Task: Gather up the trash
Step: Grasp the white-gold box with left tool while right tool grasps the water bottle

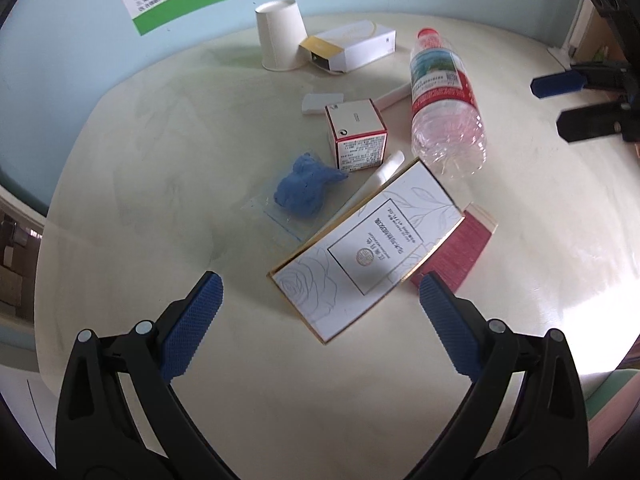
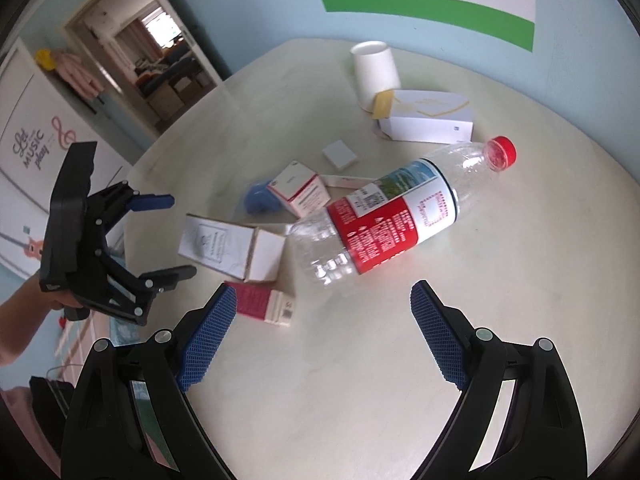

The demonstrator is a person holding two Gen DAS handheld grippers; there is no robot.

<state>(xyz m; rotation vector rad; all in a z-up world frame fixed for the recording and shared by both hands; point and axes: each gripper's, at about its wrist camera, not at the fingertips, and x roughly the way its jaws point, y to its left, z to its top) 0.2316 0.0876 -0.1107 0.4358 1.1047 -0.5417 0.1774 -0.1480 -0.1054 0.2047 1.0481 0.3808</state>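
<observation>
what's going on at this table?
A person holds a gripper in each hand over a table strewn with trash. The left gripper and the right gripper are both open and empty. The plastic bottle, paper cup and small boxes lie untouched; nothing collected yet.

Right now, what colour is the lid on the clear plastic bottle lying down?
Red cap, clearest in the right wrist view.

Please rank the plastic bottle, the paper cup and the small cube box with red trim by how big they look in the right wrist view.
1. Plastic bottle, clearly largest, lying on its side.
2. Paper cup, upside down at the far edge.
3. Small cube box, smallest.
The cup sits farther from the camera, so its lead over the box is unsure.
</observation>
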